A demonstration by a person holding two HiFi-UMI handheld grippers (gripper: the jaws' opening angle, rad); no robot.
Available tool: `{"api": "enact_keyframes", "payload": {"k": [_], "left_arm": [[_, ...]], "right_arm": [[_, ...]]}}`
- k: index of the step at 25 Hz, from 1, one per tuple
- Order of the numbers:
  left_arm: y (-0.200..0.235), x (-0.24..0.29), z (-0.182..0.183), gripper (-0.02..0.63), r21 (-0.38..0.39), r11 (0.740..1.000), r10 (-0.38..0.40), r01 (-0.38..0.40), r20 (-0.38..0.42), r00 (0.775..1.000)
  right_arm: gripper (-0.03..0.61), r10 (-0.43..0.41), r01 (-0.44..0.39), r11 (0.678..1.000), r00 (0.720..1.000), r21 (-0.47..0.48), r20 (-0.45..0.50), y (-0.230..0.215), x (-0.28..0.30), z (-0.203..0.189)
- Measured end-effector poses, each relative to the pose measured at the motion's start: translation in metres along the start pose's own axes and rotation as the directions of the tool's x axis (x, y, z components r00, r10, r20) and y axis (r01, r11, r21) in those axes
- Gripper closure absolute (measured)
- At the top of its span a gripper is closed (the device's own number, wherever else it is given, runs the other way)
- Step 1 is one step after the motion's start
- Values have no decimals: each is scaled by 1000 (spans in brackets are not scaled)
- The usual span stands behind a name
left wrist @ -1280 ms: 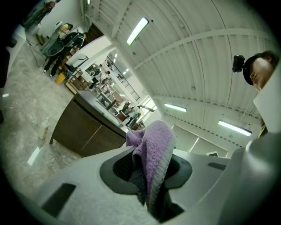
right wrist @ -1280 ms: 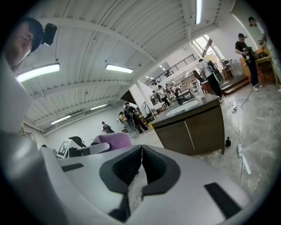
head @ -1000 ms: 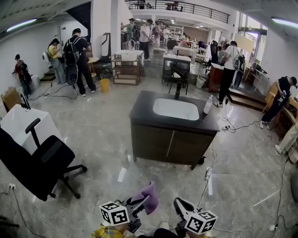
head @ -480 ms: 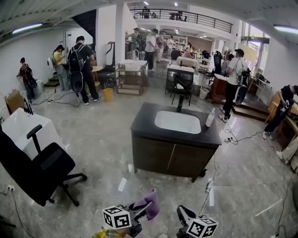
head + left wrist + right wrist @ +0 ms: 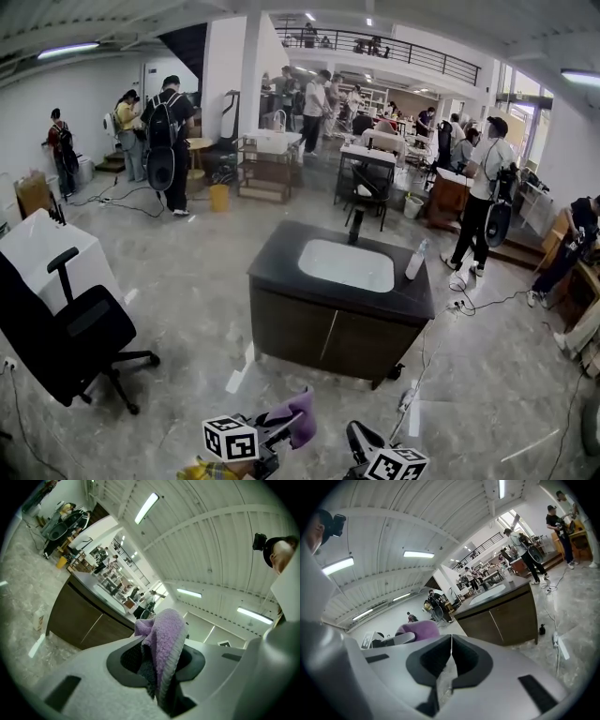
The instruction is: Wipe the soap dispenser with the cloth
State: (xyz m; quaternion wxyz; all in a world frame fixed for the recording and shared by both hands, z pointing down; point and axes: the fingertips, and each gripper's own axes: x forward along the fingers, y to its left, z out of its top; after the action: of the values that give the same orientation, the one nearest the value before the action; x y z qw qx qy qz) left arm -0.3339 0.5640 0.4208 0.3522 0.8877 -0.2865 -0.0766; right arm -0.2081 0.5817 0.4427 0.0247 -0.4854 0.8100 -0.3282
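The white soap dispenser (image 5: pixel 413 261) stands upright on the right end of a dark sink cabinet (image 5: pixel 319 328), beside the white basin (image 5: pixel 347 265), well ahead of both grippers. My left gripper (image 5: pixel 289 424) is at the bottom edge of the head view, shut on a purple cloth (image 5: pixel 300 415). In the left gripper view the cloth (image 5: pixel 164 637) bulges up out of the pinching jaws of that gripper (image 5: pixel 157 658). My right gripper (image 5: pixel 361 439) is next to it, and in its own view this gripper (image 5: pixel 451 656) has its jaws closed together with nothing between them.
A black office chair (image 5: pixel 70 337) and a white table (image 5: pixel 37 248) stand at the left. Cables (image 5: pixel 487 300) trail over the marble floor right of the cabinet, where a person (image 5: pixel 483 202) stands. Several more people and shelves fill the back.
The sink cabinet has come nearer and looms larger in the head view. Both grippers stay at the bottom edge, the cloth still pinched in the left one.
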Motion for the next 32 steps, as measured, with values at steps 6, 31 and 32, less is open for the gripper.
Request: {"api": "enact_keyframes", "payload": {"k": [6, 31, 32], "left_arm": [[-5, 32, -6, 526, 27, 999, 24, -23, -12, 1000], [77, 169, 57, 526, -19, 997, -70, 69, -86, 994], [85, 171, 65, 526, -22, 997, -71, 69, -80, 994]], "right_arm": [[572, 32, -32, 999, 999, 19, 11, -35, -1, 6], [572, -82, 80, 993, 996, 86, 26, -121, 93, 87], [572, -86, 84, 993, 996, 87, 25, -124, 98, 91]]}}
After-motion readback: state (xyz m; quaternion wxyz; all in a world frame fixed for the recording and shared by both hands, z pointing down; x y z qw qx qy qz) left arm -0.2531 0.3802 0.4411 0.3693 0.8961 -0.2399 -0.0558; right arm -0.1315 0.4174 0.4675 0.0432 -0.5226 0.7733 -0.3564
